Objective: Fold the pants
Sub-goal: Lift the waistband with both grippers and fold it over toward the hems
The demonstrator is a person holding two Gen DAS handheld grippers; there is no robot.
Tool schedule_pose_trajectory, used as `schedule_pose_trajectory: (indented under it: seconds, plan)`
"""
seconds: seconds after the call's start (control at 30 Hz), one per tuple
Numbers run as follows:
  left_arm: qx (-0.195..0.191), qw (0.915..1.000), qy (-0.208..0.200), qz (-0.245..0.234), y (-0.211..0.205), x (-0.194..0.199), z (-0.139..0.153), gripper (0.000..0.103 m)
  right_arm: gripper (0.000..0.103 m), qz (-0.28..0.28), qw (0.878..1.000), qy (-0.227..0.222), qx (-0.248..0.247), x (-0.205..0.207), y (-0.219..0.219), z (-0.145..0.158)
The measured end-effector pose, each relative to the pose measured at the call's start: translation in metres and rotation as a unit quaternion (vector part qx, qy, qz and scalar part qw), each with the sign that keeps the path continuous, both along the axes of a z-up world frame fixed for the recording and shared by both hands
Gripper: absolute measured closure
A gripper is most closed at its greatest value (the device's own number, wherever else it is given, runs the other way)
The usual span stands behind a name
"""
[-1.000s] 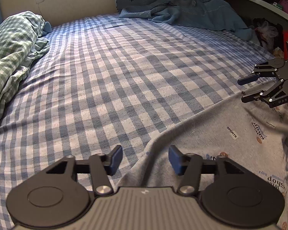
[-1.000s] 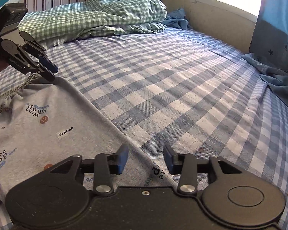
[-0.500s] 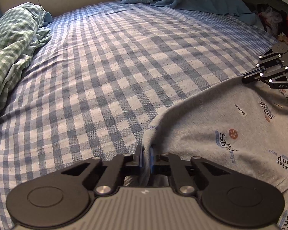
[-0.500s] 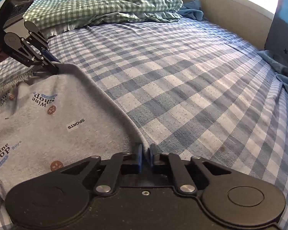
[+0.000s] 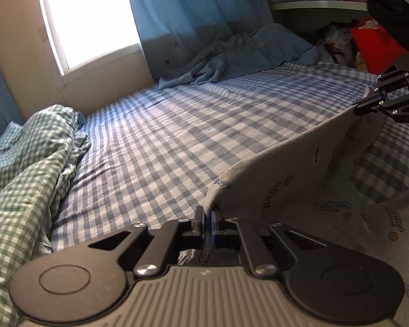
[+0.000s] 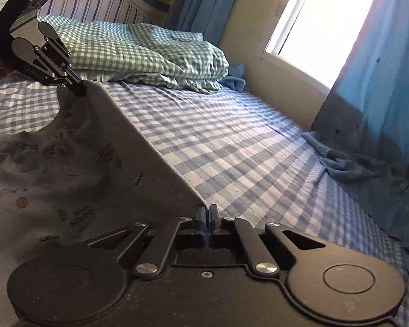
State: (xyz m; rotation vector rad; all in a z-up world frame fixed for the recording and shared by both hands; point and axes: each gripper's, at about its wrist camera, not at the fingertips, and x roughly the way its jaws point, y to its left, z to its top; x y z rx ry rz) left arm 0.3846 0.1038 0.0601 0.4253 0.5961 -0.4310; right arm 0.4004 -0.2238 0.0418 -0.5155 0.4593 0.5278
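I have both grippers clenched on the grey pants (image 5: 300,169): my left gripper (image 5: 207,219) and right gripper (image 6: 206,215) each pinch one edge, lifted above the checked bed sheet (image 5: 177,125).

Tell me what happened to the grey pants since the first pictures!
Both sets of jaws were open over the edge of the grey pants. Then the left gripper and the right gripper each pinched that edge shut and lifted it, so the cloth now hangs stretched between them above the checked sheet. The green checked duvet and the blue blanket stayed put.
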Motion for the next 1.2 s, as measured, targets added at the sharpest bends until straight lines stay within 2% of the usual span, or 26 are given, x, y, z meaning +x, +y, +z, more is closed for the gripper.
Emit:
schedule_pose_trajectory:
  seconds: [0.17,0.23,0.33,0.43,0.63,0.73,0.9,1.07,1.2]
  plan:
    - [0.027,0.9973,-0.058,-0.036,-0.011,-0.073,0.004,0.098,0.103,-0.001,0.999,-0.038,-0.007,-0.091,-0.002,0.01]
    - [0.034,0.9961,-0.068,-0.046,-0.014,-0.097,0.0,0.098,0.103,-0.002,0.999,-0.045,-0.007,-0.123,-0.002,0.009]
    - [0.04,0.9958,-0.058,-0.059,-0.015,-0.128,-0.012,0.098,0.103,-0.003,0.999,-0.042,-0.007,-0.162,-0.001,-0.001]
    - [0.038,0.9962,-0.042,-0.066,-0.012,-0.156,-0.029,0.098,0.103,0.0,0.999,-0.037,-0.031,-0.199,0.006,-0.024]
    - [0.053,0.9967,-0.022,-0.057,-0.012,-0.185,-0.067,0.098,0.103,-0.008,0.998,-0.023,-0.05,-0.229,0.02,-0.066]
    - [0.057,0.9972,-0.018,-0.045,-0.012,-0.192,-0.08,0.098,0.103,-0.017,0.999,-0.021,-0.046,-0.232,0.022,-0.075]
    - [0.048,0.9982,-0.021,-0.032,-0.011,-0.197,-0.074,0.098,0.103,-0.012,0.998,-0.029,-0.05,-0.237,0.023,-0.074]
    - [0.045,0.9972,-0.025,-0.054,-0.004,-0.209,-0.06,0.098,0.103,0.01,0.998,-0.035,-0.048,-0.254,0.018,-0.062]
    - [0.054,0.996,-0.013,-0.07,0.0,-0.22,-0.068,0.098,0.103,0.04,0.996,-0.033,-0.073,-0.274,0.025,-0.061]
